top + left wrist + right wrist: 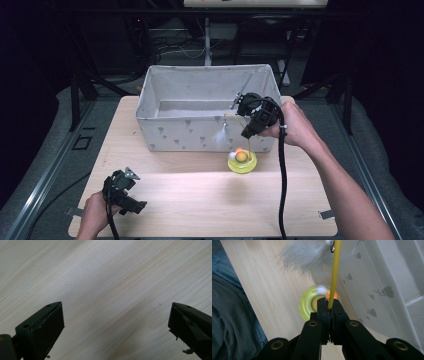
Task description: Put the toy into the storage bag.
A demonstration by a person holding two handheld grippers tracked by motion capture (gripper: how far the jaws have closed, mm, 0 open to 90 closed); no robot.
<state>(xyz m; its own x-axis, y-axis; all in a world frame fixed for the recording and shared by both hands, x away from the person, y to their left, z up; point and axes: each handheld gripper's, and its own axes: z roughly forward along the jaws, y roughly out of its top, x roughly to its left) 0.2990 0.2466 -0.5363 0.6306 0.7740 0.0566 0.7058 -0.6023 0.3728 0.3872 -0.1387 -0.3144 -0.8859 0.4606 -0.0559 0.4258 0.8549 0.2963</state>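
Pale wooden table on grey floor, dark metal frame behind.

Fabric bin on a pale wooden table

Before you, the grey-white bin (printed with small dark motifs) stands open at the table's far side; behind it, a black metal frame and loose cables sit in shadow on the grey floor.

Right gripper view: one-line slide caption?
Right gripper shut on yellow wand of feather toy, above its round yellow base.
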